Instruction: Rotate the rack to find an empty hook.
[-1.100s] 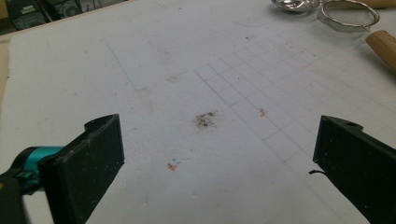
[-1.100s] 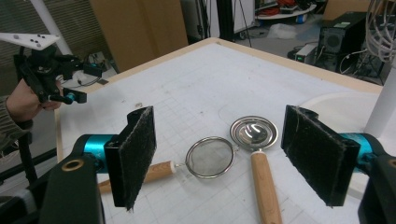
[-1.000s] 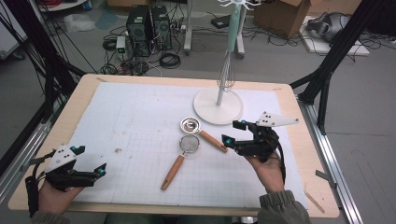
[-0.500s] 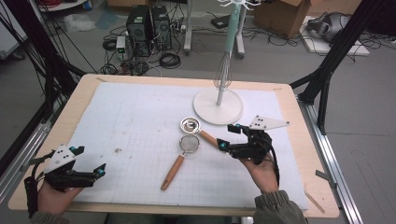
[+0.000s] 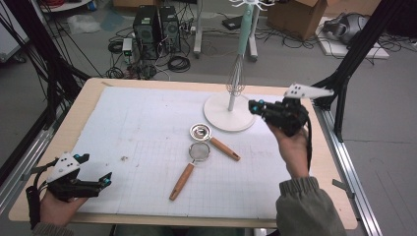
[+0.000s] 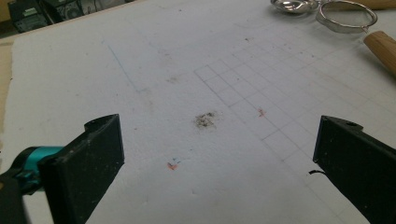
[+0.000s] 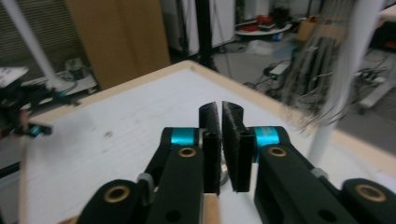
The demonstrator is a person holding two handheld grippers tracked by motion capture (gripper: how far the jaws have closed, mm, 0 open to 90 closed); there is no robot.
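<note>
High view: right gripper (image 5: pixel 255 105) raised above the table's right side, just beside the white round base of the stand (image 5: pixel 229 112), a wire whisk (image 5: pixel 236 80) hanging on the stand's pole; jaws pressed together, nothing between them. Left gripper (image 5: pixel 98 181) at the near left corner of the white mat (image 5: pixel 147 128), jaws spread, empty. Mid-mat: small metal cup (image 5: pixel 200 131) with wooden handle, and mesh strainer (image 5: pixel 199 151) with wooden handle just beside it, both well apart from either gripper. Left gripper view: two black jaws wide apart over bare mat; strainer (image 6: pixel 346 16) and cup (image 6: pixel 294 4) at the far upper right. Right gripper view: jaws closed pad to pad, holding nothing; blurred whisk wires (image 7: pixel 322 70) at right.
</note>
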